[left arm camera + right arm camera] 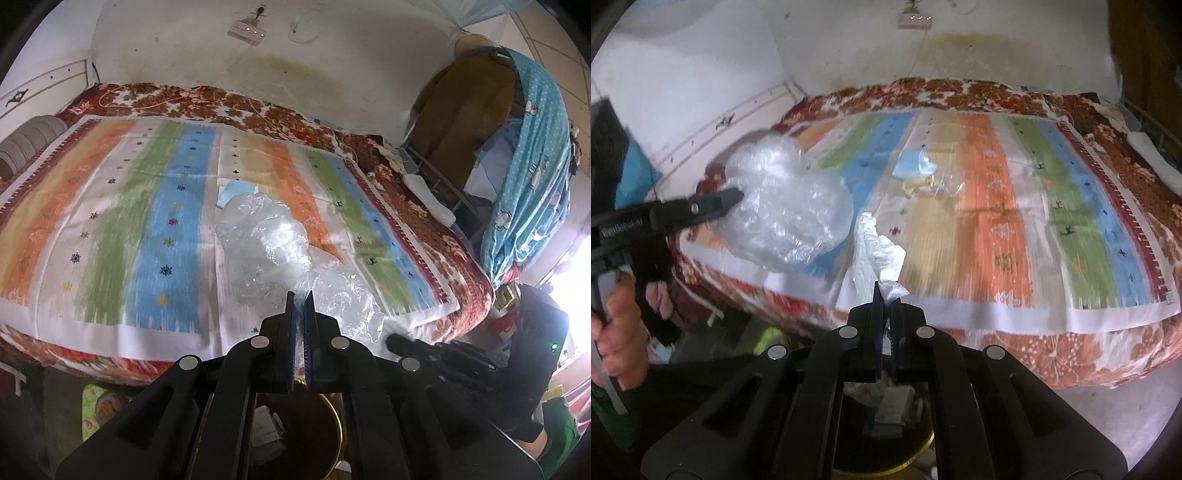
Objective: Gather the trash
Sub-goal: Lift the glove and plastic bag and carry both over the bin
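Presently both tools are loaded: the left tool [300, 295] pinches a clear plastic bag [786, 210] held above the bed [1071, 343] edge; the right tool [884, 291] pinches a white tissue [877, 251]. Below both sits a gold-rimmed bin [923, 441]. Next move, in my judgement: lower and release. More litter [919, 173] lies mid-bed.

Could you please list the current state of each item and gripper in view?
Left gripper: shut on clear plastic bag, lifted.
Right gripper: shut on white tissue.
Blue face mask: lying on striped bedsheet.
Bin: open, below jaws.
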